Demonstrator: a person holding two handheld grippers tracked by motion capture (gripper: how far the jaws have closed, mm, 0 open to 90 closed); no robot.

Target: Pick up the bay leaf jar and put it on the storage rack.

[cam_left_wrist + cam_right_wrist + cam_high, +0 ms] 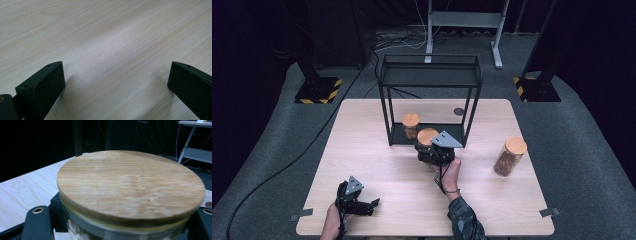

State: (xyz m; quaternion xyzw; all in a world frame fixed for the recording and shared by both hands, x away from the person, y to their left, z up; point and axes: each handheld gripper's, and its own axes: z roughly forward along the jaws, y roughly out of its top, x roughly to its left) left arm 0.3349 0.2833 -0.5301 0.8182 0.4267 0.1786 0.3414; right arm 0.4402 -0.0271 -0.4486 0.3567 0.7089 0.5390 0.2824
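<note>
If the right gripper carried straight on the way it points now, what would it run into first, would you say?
Probably the black rack. The right gripper, shut on a wooden-lidded jar, points at the rack's bottom shelf, where another jar stands slightly to the left. Depth is hard to judge, so the held jar might reach the shelf edge first.

A light wooden table (377, 200) carries a black metal-frame shelf (430, 75) at its 12 o'clock edge. On the shelf's bottom tier stands a jar with a wooden lid (410, 125), toward the left. Well apart, at about 3 o'clock on the table, a taller jar with a wooden lid and brown contents (509, 156) stands upright. A small dark disc (459, 111) lies near the shelf's right rear leg. Beyond the table, on grey floor (592, 140), black stand bases with yellow-black striped edges (318, 90) sit at 10 and 2 o'clock.
</note>
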